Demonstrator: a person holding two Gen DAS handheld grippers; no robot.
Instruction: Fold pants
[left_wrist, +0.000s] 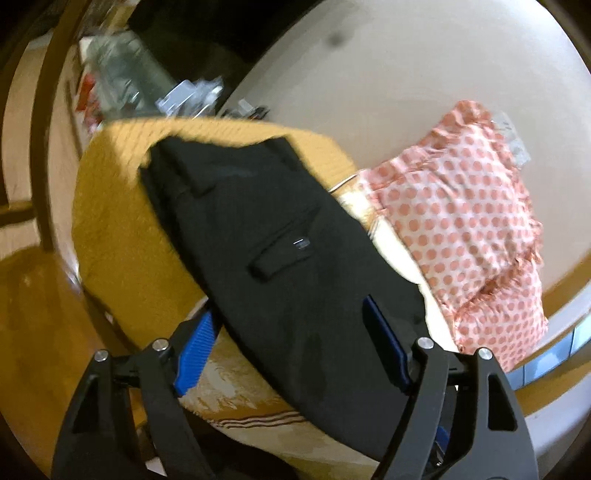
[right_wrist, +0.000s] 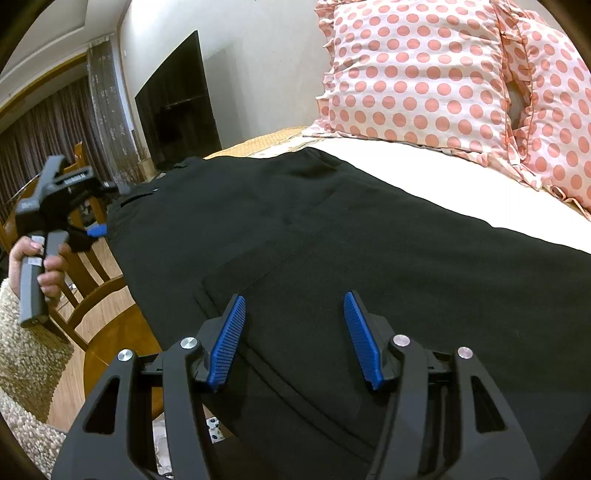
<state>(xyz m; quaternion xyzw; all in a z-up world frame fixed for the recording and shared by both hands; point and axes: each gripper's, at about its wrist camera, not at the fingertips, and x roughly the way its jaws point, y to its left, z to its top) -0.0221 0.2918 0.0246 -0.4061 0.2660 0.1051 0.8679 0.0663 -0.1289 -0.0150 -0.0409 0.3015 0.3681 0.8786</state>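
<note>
Spread blue jaws of the right gripper (right_wrist: 293, 339) hover over the black pants (right_wrist: 332, 240), whose long axis runs far-left toward the left gripper (right_wrist: 96, 231), likewise spread.

The pants (left_wrist: 280, 236) are plain black. The pillow (right_wrist: 417, 74) is white with salmon-pink polka dots and a pink ruffled edge. The bed cover (left_wrist: 122, 221) is mustard yellow, with dark red stripes near one edge. Both grippers have black frames and ribbed blue pads (right_wrist: 229, 343). The wooden chair (right_wrist: 96, 288) is orange-brown.
</note>
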